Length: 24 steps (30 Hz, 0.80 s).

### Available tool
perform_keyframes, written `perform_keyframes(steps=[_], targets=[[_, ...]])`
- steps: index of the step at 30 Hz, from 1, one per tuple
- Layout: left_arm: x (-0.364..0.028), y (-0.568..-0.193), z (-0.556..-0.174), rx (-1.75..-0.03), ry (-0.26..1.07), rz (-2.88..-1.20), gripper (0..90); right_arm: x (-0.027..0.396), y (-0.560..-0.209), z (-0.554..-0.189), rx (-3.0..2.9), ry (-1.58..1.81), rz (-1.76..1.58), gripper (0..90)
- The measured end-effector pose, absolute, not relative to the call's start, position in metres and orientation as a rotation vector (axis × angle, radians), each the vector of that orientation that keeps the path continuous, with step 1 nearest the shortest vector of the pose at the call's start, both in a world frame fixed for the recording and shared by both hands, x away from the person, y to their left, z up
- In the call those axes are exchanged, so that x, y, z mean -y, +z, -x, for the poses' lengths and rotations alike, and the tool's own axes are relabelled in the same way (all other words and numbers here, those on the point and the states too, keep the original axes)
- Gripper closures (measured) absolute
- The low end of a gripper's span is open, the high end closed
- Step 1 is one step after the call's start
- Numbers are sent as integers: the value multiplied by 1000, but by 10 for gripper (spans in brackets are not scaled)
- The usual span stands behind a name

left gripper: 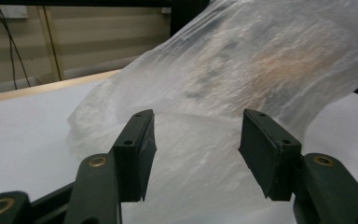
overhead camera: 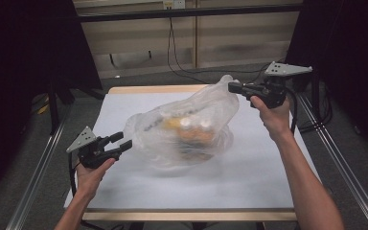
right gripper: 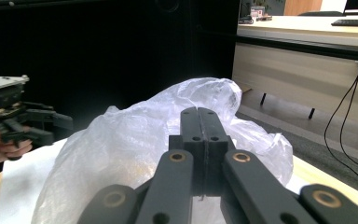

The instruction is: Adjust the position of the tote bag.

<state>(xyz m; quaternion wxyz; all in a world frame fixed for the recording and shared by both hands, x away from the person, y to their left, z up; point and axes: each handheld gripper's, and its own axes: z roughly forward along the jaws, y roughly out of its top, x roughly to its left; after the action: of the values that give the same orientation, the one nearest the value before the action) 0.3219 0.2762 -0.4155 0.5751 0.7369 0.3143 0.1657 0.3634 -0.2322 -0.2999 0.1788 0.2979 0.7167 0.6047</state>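
Pinching plastic bag top: right gripper clamped; left gripper half-open, beside bag.

Right hand-held gripper clamped on plastic bag, white table

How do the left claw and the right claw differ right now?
The left claw stands open at the plastic bag's low near side, its pads off the film; the right claw is shut on the bag's raised top edge. The left is low over the table, the right held higher. Both are black.
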Motion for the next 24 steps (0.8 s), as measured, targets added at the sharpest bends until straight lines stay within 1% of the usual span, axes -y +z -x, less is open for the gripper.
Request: perform_keyframes(steps=[5,7,10,11,17,20,24], targets=[[-277,-414,-329,-751,400,-1718,448,241,-298,-353,-2003,1732,-828,900],[-277,-413,-331,-762,413,-1718,445,247,-296,-342,-1995,1732,-819,900],[-276,-410,-335,-768,417,-1707,425,250,-294,-336,-1990,1723,-814,900],[-276,-408,-336,-773,420,-1701,399,252,-293,-332,-1987,1720,-811,900],[-271,-402,-350,-741,398,-1713,375,259,-294,-323,-1979,1721,-808,900],[-268,-399,-357,-741,405,-1710,330,261,-296,-318,-1978,1722,-806,900],[-267,-403,-370,-754,372,-1702,251,265,-297,-310,-1970,1722,-800,900]])
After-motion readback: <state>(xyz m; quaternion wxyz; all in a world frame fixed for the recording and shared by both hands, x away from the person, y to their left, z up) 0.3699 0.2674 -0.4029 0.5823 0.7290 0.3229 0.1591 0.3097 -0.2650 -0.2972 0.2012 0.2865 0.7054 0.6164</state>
